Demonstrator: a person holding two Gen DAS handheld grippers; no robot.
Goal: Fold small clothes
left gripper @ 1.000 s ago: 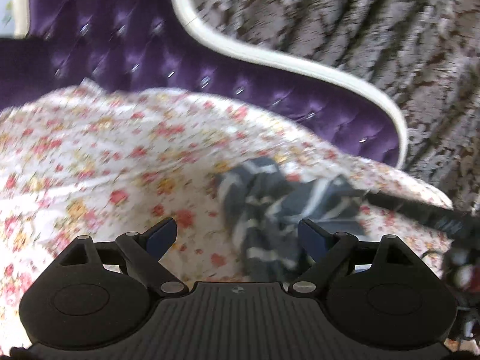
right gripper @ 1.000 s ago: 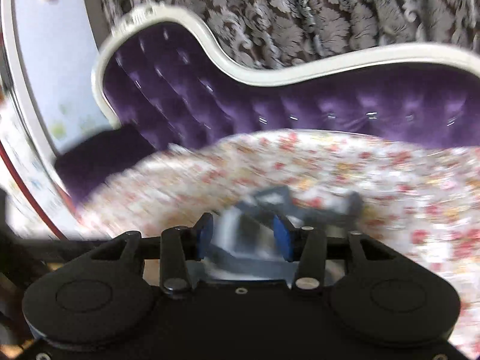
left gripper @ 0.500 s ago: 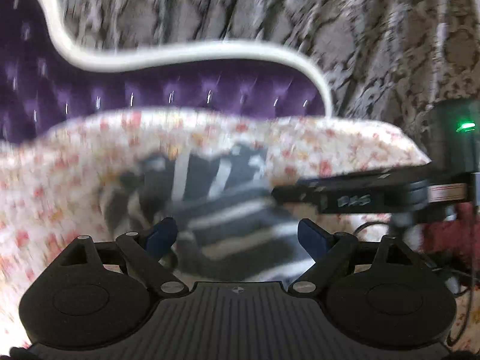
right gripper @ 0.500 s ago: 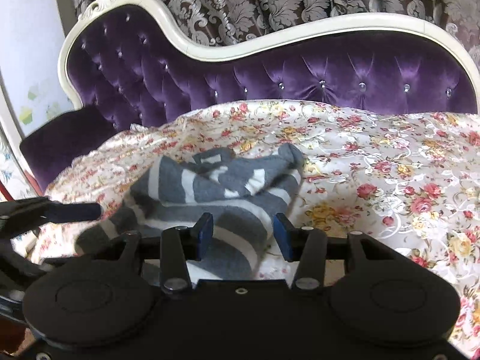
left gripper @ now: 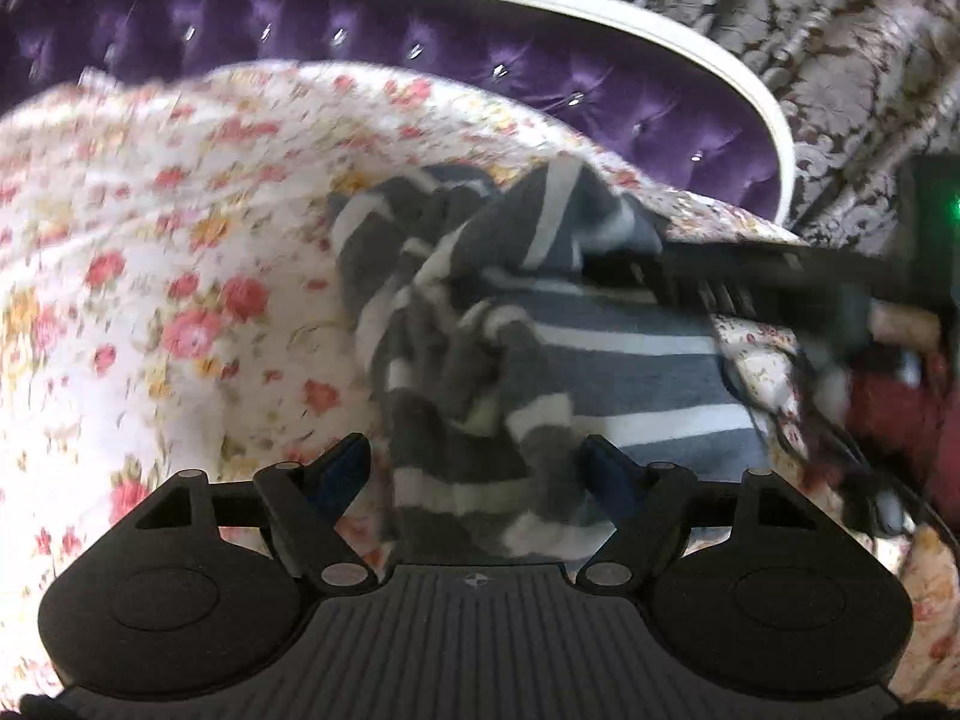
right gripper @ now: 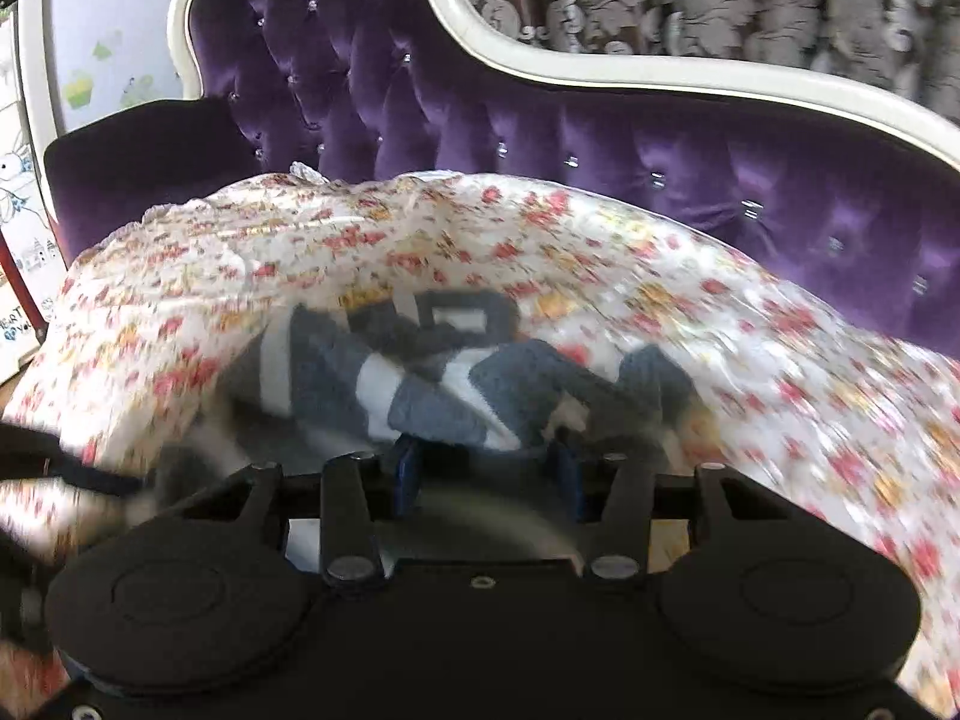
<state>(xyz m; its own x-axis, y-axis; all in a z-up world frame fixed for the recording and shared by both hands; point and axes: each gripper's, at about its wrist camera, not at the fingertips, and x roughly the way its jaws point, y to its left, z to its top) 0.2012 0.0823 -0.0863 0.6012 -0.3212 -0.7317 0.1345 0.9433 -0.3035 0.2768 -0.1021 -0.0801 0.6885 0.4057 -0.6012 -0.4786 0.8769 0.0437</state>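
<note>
A small grey garment with white stripes lies crumpled on the floral sheet. My left gripper is open, its blue pads on either side of the garment's near edge, not closed on it. The right gripper shows in the left wrist view as a dark bar reaching in from the right and touching the garment's upper fold. In the right wrist view the garment is blurred, just beyond the right gripper, whose blue pads stand apart.
A purple tufted sofa back with a white frame curves behind the sheet. Patterned curtains hang beyond it. A red object and cables lie at the right edge of the left wrist view.
Both views shifted with motion blur. The right gripper has moved closer to the garment and now touches its upper fold. The garment looks more bunched up than before.
</note>
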